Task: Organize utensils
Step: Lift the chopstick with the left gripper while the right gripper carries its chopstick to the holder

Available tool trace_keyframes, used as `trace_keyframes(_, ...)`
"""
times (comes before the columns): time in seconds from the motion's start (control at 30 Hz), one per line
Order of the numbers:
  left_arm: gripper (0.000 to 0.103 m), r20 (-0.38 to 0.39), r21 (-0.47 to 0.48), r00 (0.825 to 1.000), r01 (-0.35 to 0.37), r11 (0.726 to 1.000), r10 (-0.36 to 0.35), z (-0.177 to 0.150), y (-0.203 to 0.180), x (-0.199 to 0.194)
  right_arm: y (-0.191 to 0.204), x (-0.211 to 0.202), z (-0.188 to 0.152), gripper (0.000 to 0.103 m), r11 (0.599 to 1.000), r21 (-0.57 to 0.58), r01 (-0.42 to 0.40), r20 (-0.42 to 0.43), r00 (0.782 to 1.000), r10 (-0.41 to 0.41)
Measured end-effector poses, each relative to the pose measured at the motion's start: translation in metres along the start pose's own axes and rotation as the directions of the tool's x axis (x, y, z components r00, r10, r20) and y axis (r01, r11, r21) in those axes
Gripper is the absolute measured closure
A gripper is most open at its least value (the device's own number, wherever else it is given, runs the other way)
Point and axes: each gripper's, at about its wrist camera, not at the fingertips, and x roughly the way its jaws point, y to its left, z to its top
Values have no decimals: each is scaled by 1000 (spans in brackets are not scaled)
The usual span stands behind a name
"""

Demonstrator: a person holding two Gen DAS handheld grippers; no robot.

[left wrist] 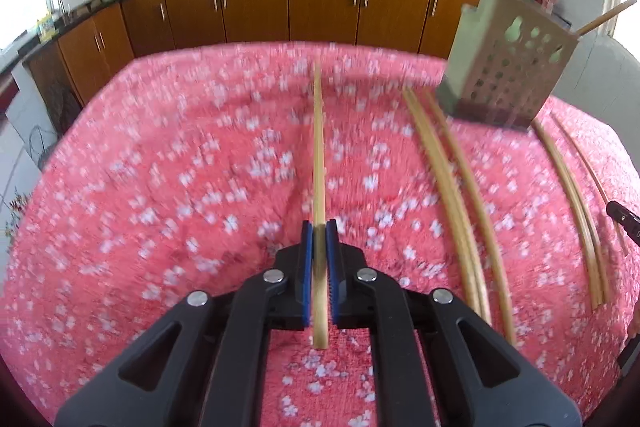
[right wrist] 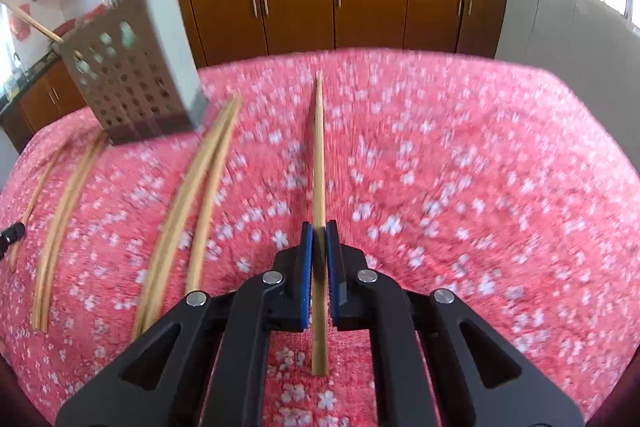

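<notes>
In the left wrist view, we are clamping the left gripper (left wrist: pixel 319 227) with its fingers (left wrist: pixel 306 247) closed on one chopstick (left wrist: pixel 318 147), which is running up the frame's middle over the pink flowered surface (left wrist: pixel 160 167). Loose chopsticks (left wrist: pixel 452 187) are lying at right, below the perforated holder (left wrist: pixel 504 67) at upper right.

In the right wrist view, we are gripping a second chopstick (right wrist: pixel 319 155) in the closed right gripper (right wrist: pixel 319 227); the holder (right wrist: pixel 136 67) is standing at upper left.

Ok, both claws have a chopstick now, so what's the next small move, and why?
Probably carry the left claw and its chopstick up toward the perforated holder and tip it in. Both claws are shut on a stick each, the holder already has chopsticks poking out, and it stands close on that claw's right. The right claw can follow.
</notes>
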Motion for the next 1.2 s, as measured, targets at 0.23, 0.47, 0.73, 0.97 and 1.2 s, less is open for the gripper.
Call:
trace_keyframes(0.23, 95, 217, -31, 975, 50, 998, -43, 35, 7, -68, 7, -68, 30, 95, 1000, -27, 14, 229, 973, -8)
trace_keyframes(0.47, 95, 321, -27, 946, 66, 997, -54, 60, 3, -105, 3, -91, 53, 95, 1000, -12, -9, 316, 949, 12)
trace_keyframes(0.73, 95, 349, -13, 933, 97, 995, -87, 74, 1, -129, 9, -117, 73, 96, 998, -21, -61, 378, 923, 64)
trace_keyframes(0.97, 95, 401, 21, 896, 199, 980, -191, 100, -14, -167, 20, -171, 109, 96, 976, -56, -210, 466, 859, 212)
trace_keyframes(1.2, 95, 503, 42, 835, 235, 971, -224, 137, -47, -191, 46, -194, 137, 95, 961, -99, -260, 558, 785, 270)
